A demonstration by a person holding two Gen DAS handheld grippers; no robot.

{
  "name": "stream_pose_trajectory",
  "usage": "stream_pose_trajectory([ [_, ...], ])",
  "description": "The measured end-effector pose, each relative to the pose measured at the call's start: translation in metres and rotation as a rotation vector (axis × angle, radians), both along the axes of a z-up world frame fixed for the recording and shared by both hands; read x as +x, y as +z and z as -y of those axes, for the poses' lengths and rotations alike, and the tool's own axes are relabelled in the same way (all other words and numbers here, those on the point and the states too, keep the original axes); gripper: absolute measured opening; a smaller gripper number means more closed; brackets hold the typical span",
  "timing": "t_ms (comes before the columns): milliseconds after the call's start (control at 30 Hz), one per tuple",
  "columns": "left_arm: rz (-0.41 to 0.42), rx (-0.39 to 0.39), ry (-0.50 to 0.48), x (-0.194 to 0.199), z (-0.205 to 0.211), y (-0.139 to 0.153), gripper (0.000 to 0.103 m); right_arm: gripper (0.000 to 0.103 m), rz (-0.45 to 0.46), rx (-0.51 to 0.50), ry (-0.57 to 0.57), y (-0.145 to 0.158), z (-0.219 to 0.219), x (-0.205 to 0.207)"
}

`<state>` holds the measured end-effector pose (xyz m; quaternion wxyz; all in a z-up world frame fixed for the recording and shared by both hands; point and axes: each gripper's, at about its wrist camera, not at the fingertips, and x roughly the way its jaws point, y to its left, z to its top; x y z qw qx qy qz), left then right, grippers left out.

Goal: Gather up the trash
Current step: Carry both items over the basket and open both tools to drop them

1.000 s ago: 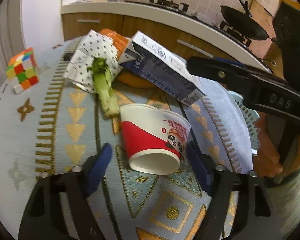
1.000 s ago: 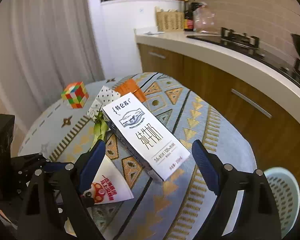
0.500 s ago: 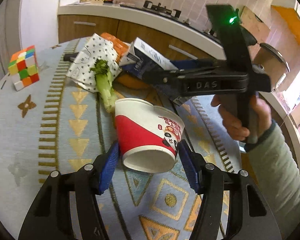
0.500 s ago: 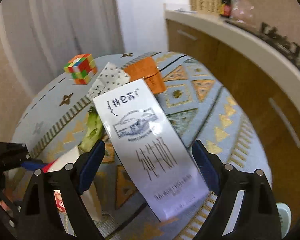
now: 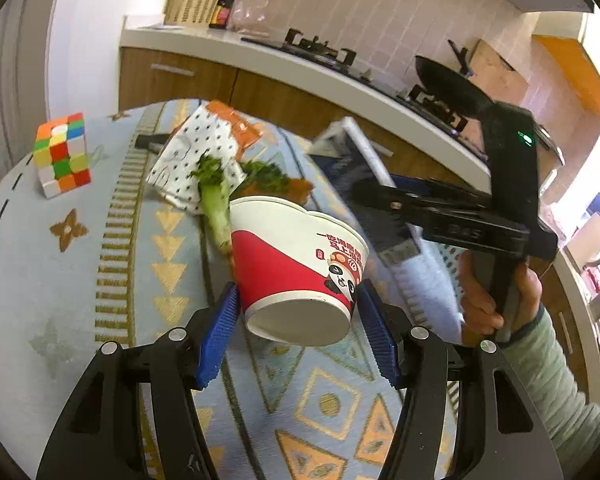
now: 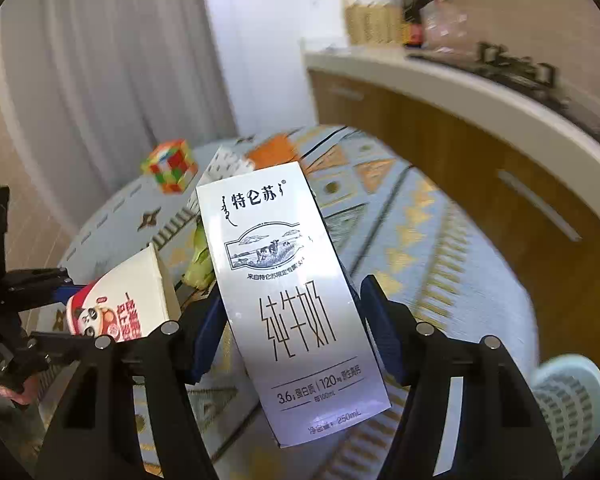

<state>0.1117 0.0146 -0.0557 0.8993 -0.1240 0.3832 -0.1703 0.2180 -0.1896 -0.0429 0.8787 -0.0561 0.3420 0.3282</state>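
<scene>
Left gripper (image 5: 298, 312) pinches paper cup (image 5: 296, 268) near its base, clear of the worktop (image 5: 40, 280), mouth tilted away. Right gripper (image 6: 288, 320) clamps milk carton (image 6: 288, 296) across its width, long axis running forward between the pads. Mesh bin (image 6: 568, 396) sits low, to the right gripper's right; judged nearer that hand. Vegetable scrap (image 5: 216, 204) and wrappers (image 5: 204, 140) remain on the worktop.

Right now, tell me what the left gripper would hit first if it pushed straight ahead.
The left gripper is already shut on the paper cup; pushed ahead, cup and gripper would probably meet the green vegetable stalk first, though depth is unclear.
</scene>
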Motion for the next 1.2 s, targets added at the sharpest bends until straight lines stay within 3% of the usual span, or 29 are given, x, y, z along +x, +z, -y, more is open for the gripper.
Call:
stream_pose_trajectory([
  [267, 0.095, 0.007, -0.084, 0.006, 0.039, 0.033, 0.058, 0.062, 0.131, 0.034, -0.219, 0.049, 0.072, -0.049],
  [567, 0.169, 0.031, -0.211, 0.027, 0.115, 0.060, 0.058, 0.062, 0.130, 0.071, -0.580, 0.061, 0.175, -0.087],
  [800, 0.177, 0.029, -0.316, 0.055, 0.191, 0.062, 0.058, 0.062, 0.032, 0.083, -0.794, 0.035, 0.241, -0.101],
  [1200, 0.043, 0.075, -0.424, 0.087, 0.282, 0.005, 0.058, 0.062, -0.206, 0.135, -1.009, -0.046, 0.301, -0.102],
])
